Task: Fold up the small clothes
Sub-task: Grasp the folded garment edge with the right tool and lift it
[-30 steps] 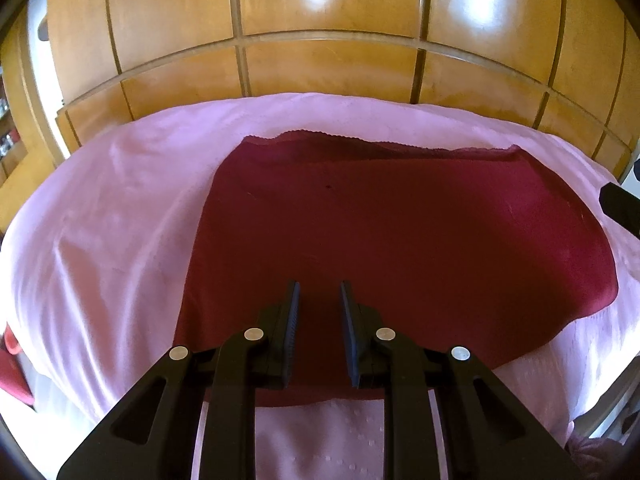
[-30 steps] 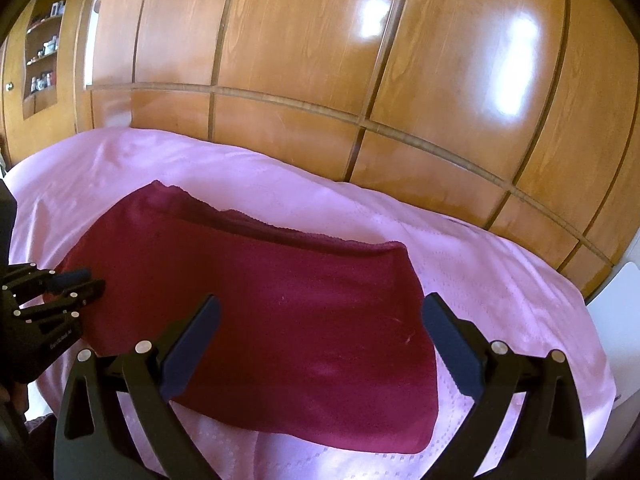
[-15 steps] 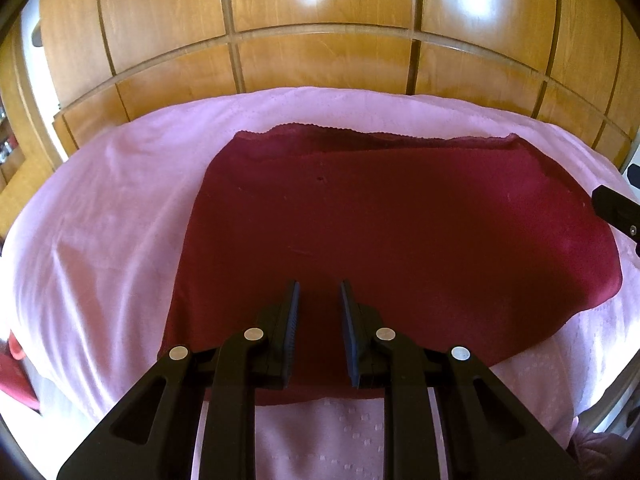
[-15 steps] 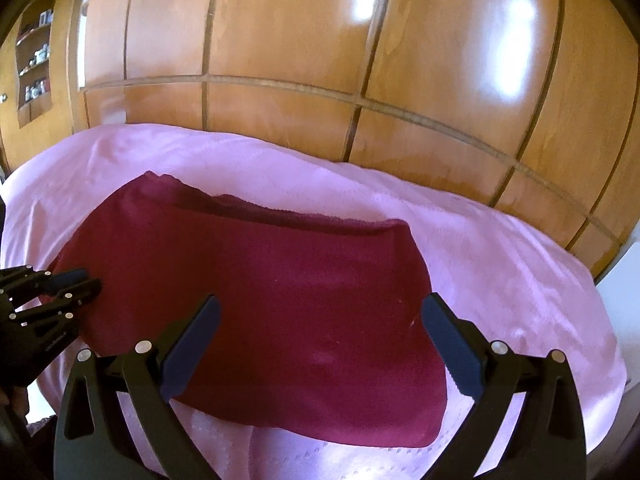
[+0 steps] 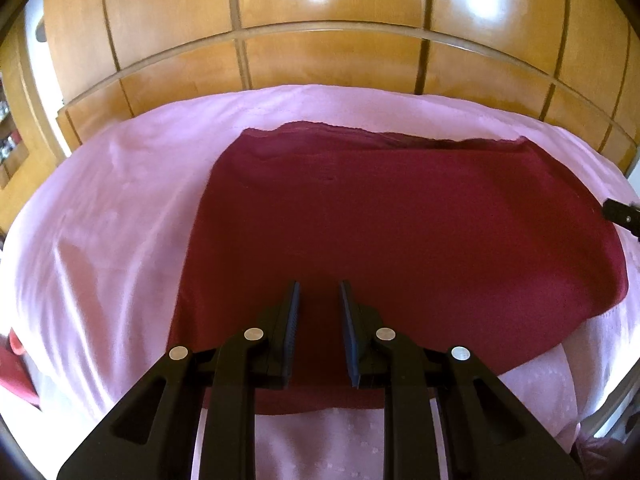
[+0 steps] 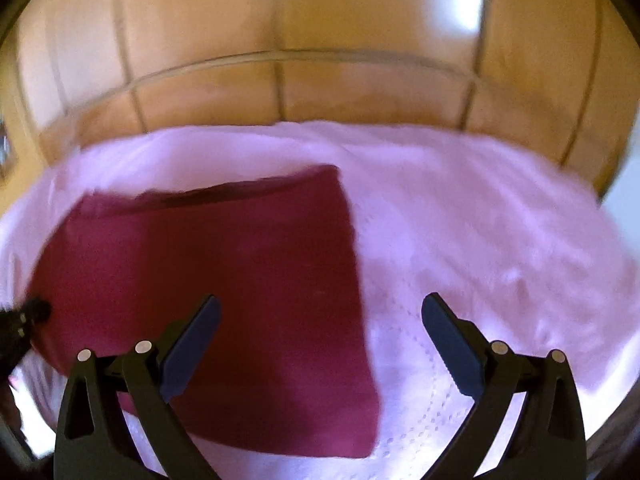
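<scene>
A pink bedsheet (image 5: pixel 100 240), smooth with a faint sheen and a dotted woven pattern near its front edge, covers the bed; a dark red garment (image 5: pixel 400 240), matte knit, roughly rectangular with a wavy scalloped far hem, lies flat on it, centred in the left wrist view and left of centre in the right wrist view (image 6: pixel 208 280); behind stands a glossy wooden panelled wardrobe (image 5: pixel 320 52) with grooved joints; no writing or label can be read.

The left hand-held gripper (image 5: pixel 319 292), black plastic with ribbed blue pads, hovers over the garment's near edge, its jaws narrowly parted and holding nothing; the right hand-held gripper (image 6: pixel 320 312) stands wide open and empty, straddling the garment's right edge.

Against the earlier frame, the right wrist view has swung rightward and is now motion-blurred, showing more bare sheet; the left gripper's gap is unchanged.
</scene>
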The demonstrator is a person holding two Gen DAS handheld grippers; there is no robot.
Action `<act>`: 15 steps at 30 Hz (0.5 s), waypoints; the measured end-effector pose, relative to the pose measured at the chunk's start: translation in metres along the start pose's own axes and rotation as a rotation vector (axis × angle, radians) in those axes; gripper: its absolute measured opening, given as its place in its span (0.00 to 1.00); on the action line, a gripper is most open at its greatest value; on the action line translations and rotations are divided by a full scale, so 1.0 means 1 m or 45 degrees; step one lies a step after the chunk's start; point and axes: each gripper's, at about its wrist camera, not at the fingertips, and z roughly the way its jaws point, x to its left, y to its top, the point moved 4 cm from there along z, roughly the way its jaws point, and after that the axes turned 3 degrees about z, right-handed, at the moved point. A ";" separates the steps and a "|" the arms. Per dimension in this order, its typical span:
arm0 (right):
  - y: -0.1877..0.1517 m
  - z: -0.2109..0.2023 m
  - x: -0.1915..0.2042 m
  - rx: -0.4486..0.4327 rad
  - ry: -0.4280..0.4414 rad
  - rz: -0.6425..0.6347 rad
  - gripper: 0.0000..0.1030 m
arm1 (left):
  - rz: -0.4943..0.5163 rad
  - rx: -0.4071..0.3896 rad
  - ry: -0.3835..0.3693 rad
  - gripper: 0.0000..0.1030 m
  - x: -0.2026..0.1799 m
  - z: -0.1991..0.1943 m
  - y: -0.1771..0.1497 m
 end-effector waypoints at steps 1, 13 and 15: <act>0.000 0.006 -0.010 0.035 0.058 0.059 0.97 | -0.004 0.001 0.007 0.18 0.001 0.001 0.001; -0.024 0.050 -0.007 0.294 0.496 0.179 0.68 | -0.013 -0.011 0.037 0.18 0.012 0.003 0.000; -0.023 0.050 -0.002 0.306 0.479 0.138 0.55 | -0.016 -0.010 0.034 0.18 0.013 0.004 -0.001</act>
